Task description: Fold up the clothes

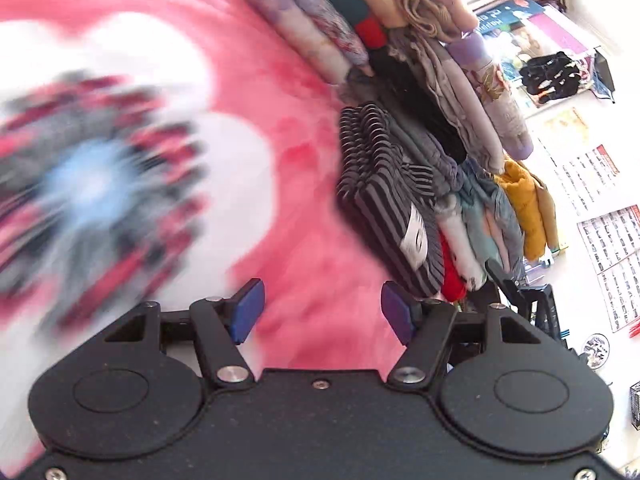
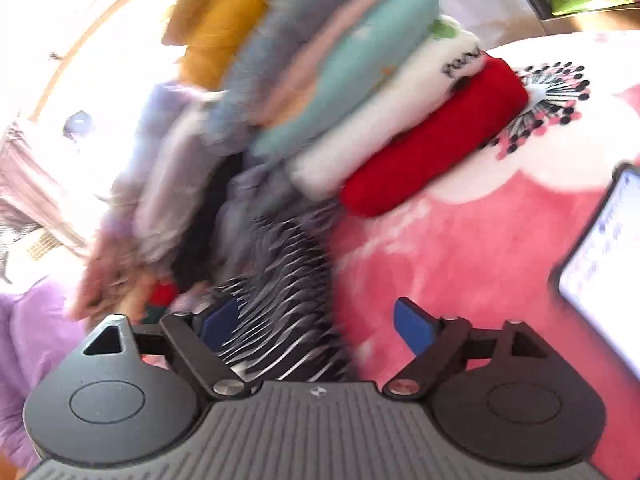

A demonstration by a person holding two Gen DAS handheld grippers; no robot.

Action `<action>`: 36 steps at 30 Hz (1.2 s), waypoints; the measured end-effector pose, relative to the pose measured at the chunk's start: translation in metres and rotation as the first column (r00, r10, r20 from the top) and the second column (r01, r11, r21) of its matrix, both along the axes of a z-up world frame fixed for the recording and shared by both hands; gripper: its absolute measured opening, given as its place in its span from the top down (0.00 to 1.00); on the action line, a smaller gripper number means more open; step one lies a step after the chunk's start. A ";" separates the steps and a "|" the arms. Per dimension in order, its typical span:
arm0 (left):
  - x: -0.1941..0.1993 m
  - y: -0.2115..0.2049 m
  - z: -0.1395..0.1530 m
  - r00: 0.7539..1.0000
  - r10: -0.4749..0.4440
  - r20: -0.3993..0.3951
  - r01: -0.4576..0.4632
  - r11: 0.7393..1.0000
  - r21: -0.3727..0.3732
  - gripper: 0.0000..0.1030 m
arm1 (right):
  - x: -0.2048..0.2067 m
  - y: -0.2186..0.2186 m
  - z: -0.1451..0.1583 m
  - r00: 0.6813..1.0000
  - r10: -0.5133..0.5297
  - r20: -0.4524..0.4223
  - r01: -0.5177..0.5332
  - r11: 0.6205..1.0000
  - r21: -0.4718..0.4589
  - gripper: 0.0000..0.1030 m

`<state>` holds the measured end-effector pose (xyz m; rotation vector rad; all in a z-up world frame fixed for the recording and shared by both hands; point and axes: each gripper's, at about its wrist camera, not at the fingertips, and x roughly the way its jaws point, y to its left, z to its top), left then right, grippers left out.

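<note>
Now both grippers open: left gripper (image 1: 322, 312) over bare pink blanket (image 1: 280, 128), nothing between jaws; right gripper (image 2: 318, 326) jaws apart, striped garment (image 2: 280, 300) lying between them, unpinched. From the left, that garment sits just right-ahead against the stack (image 1: 460, 140). Risk: closing here bunches the stripes unevenly, or a nudge topples the stack. Count: one striped garment, one phone (image 2: 604, 264); stack blurred, uncountable.

Folded clothes stack (image 1: 400, 200) beside bare blanket (image 1: 288, 128)
</note>
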<state>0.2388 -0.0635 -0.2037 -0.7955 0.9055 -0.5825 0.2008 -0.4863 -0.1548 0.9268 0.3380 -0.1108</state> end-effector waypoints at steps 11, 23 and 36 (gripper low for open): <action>-0.119 0.056 0.068 0.992 0.112 0.056 -0.125 0.937 0.326 0.00 | -0.074 0.150 0.030 0.929 0.354 -0.108 -0.370 0.887 -0.276 0.00; -0.201 0.070 0.181 0.897 0.148 0.417 -0.379 0.745 0.549 0.00 | -0.151 0.225 0.133 0.891 0.395 -0.224 -0.454 0.753 -0.476 0.00; -0.248 0.093 0.194 0.900 0.172 0.399 -0.405 0.665 0.627 0.00 | -0.197 0.285 0.165 0.879 0.360 -0.313 -0.476 0.683 -0.553 0.00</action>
